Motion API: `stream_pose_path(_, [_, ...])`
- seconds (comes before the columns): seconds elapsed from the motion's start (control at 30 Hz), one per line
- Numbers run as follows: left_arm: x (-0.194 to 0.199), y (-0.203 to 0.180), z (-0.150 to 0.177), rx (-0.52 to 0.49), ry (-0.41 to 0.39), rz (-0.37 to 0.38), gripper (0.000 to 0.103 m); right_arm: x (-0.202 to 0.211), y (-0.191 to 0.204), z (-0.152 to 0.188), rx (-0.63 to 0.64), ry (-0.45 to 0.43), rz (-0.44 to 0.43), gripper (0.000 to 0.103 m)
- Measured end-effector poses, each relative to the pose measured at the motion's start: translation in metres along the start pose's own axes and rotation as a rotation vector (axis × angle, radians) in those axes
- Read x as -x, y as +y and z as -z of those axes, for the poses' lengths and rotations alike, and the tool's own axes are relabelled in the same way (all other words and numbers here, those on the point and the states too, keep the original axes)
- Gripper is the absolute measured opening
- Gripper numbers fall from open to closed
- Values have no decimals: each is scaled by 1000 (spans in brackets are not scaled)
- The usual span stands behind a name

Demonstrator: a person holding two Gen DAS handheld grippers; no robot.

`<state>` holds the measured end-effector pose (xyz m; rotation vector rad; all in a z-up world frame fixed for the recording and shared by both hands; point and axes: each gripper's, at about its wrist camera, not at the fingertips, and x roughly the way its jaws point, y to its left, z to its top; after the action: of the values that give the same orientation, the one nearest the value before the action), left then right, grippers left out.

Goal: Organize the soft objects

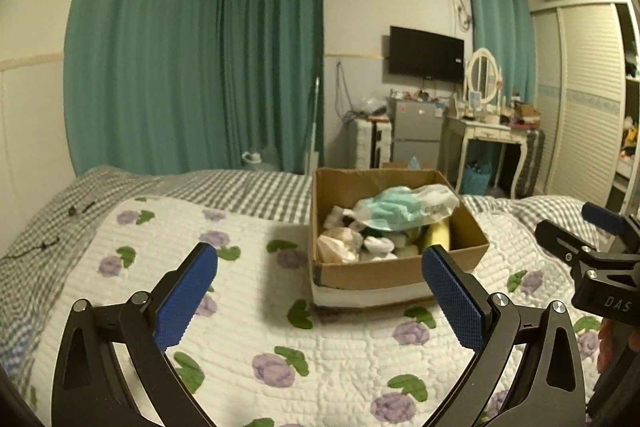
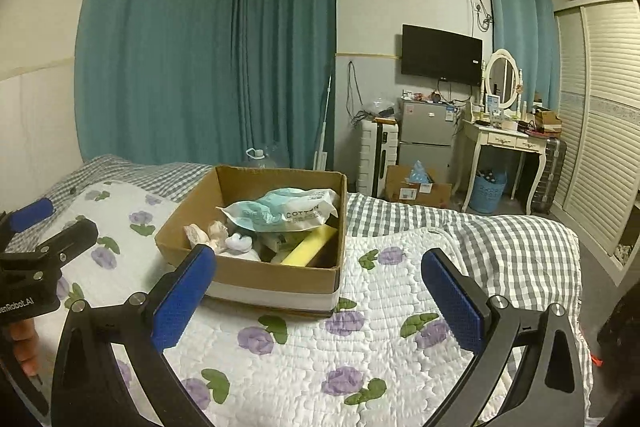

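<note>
Your L claw [image 1: 320,291] spread wide, nothing btwn pads | your R claw [image 2: 316,293] spread wide too, nothing held | cardboard box [image 2: 276,277] on floral quilt [image 2: 360,359], just ahead of both | cotton-pad pack [image 2: 284,213] on top inside, yellow sponge [image 2: 310,247] beside it.

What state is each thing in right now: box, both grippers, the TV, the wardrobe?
Cardboard box: open, holding soft items.
Cotton pack: lying on top of the pile.
Left gripper: jaws open, empty.
Right gripper: jaws open, empty.
TV: off.
Wardrobe: partly open.
</note>
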<state>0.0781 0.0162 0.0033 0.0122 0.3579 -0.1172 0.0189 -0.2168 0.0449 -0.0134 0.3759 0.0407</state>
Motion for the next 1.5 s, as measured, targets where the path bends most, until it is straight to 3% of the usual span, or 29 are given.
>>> stream_pose_path(1.5, [-5,-1,3,-1,33,10,103,-3,2,4,-6,17,12,103])
